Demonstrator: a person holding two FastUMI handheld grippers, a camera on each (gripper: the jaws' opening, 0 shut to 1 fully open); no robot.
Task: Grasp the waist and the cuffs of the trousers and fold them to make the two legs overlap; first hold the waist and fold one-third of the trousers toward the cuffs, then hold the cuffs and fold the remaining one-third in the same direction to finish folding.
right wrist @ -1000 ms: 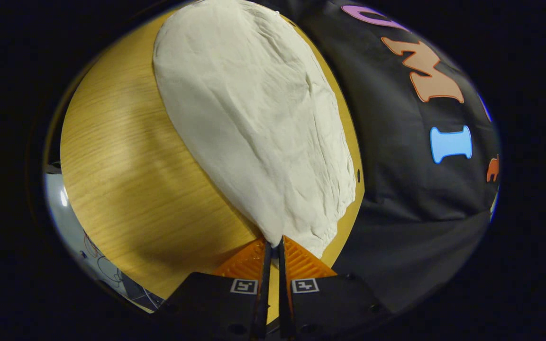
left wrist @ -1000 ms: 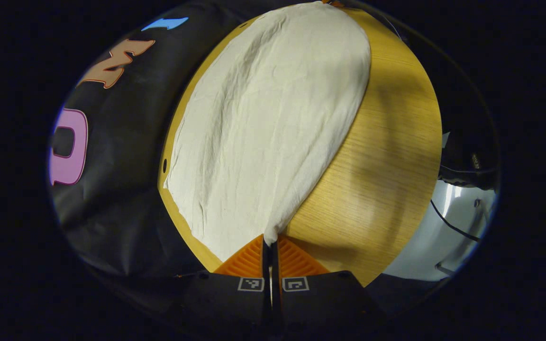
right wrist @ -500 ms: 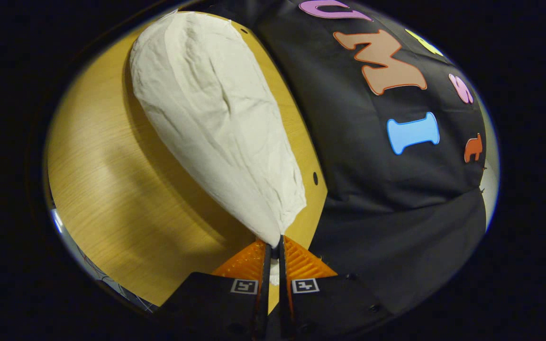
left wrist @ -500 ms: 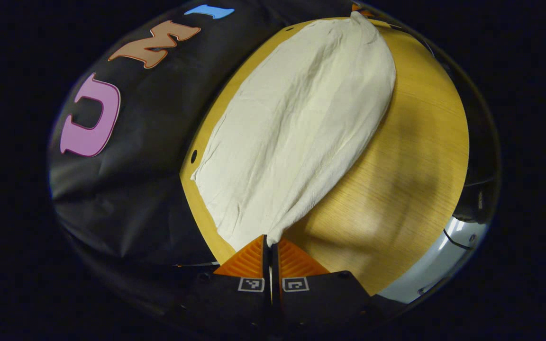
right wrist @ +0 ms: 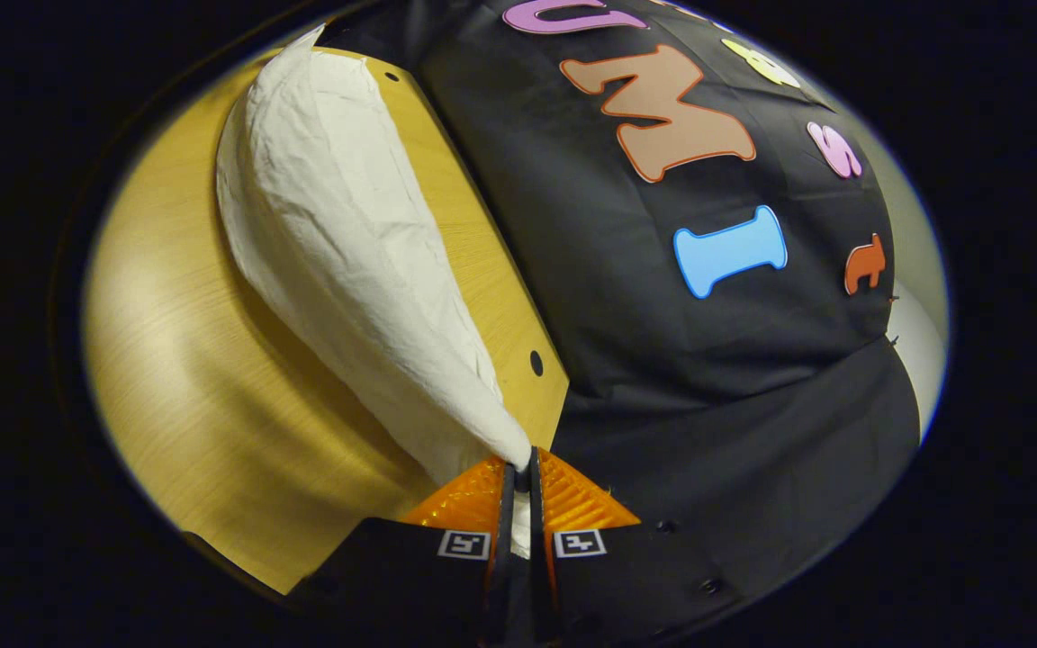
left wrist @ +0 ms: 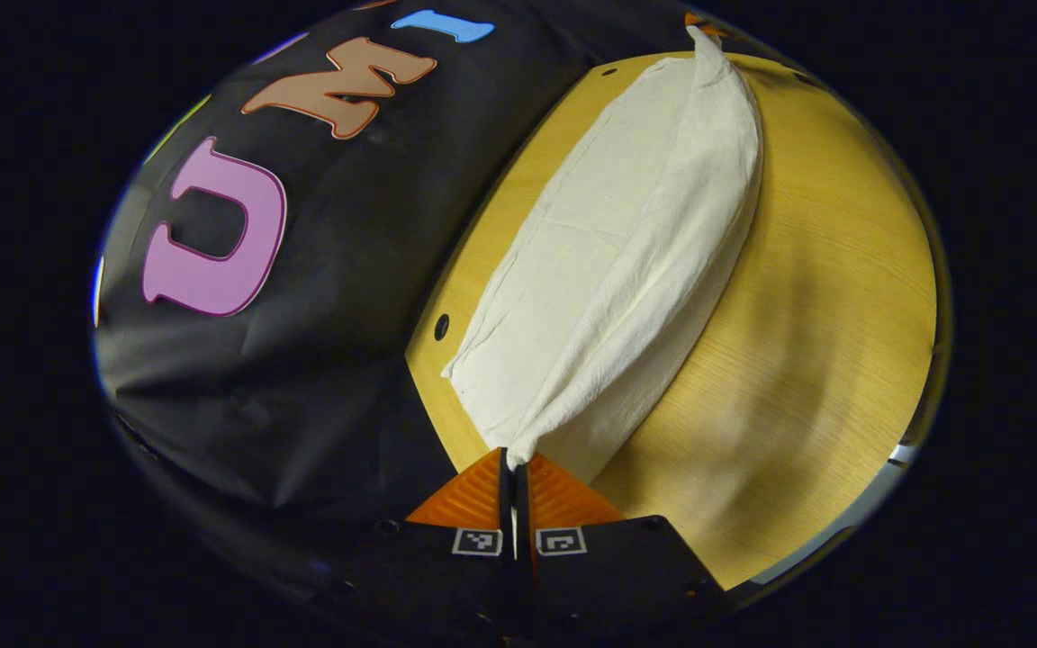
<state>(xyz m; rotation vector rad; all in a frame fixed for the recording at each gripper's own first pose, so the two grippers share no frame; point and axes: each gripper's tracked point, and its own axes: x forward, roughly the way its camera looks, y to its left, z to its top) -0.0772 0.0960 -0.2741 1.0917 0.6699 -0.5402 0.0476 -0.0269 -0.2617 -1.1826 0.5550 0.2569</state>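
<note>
Since legs must overlap, we pinch trousers (left wrist: pixel 626 261) at both ends: left gripper (left wrist: pixel 513 461) clamps one end, right gripper (right wrist: pixel 523 463) clamps other, which end cannot tell. Near leg lifted, cloth taut between us, rest lying on wooden table (left wrist: pixel 816 297) beside black wall cloth (right wrist: pixel 707 378).

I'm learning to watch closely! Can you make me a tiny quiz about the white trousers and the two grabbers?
1. True or false: the left hand-held gripper is shut on the trousers.
2. What do the trousers rest on? A) wooden table B) carpet C) bed
3. Fill in: the right hand-held gripper pinches the ____ cloth.

Key: 1 true. 2 A, the wooden table. 3 white.
</note>
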